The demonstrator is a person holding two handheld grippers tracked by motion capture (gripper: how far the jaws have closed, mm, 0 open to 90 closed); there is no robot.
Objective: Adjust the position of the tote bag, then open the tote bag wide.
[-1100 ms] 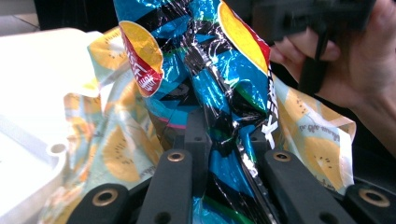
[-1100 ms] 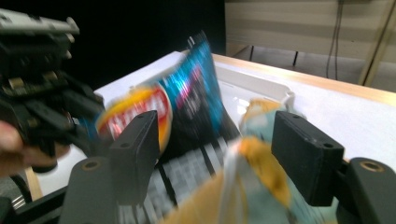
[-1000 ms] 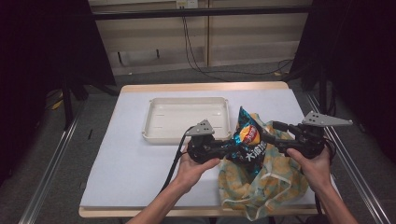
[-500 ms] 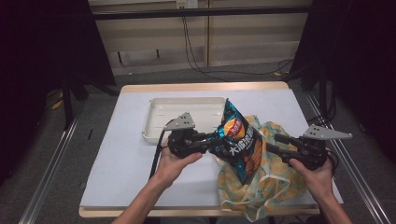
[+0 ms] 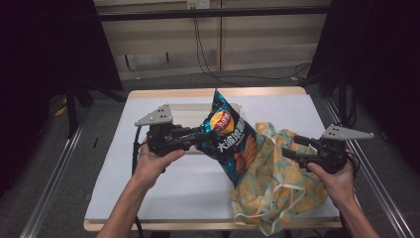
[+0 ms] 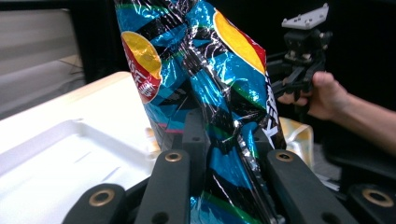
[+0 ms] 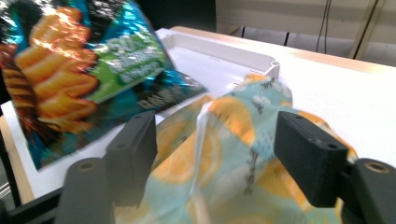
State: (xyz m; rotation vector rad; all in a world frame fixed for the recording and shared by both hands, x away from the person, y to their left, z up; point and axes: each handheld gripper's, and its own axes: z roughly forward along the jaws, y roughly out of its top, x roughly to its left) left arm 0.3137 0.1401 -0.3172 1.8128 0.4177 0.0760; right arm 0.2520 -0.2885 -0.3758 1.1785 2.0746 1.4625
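Observation:
A shiny blue chip bag [image 5: 229, 141] hangs tilted above the table, its lower corner over the mouth of the cloth bag. My left gripper [image 5: 200, 141] is shut on the chip bag's left side; the left gripper view shows the foil [image 6: 205, 79] pinched between the jaws. A teal cloth bag with orange prints [image 5: 277, 188] lies crumpled at the front right. My right gripper [image 5: 289, 148] is at its upper edge, and its jaws have just been opening. In the right gripper view they stand wide, with the fabric [image 7: 243, 116] loose between them.
A white tray [image 5: 183, 116] sits at the back of the white table [image 5: 148, 188], just behind the chip bag. Dark floor, metal rails and cables surround the table. The other hand and its gripper [image 6: 303, 51] show behind the bag in the left gripper view.
The left gripper has carried the chip bag up and to the left, away from the cloth bag and nearer the tray. The right gripper has stayed by the cloth bag.

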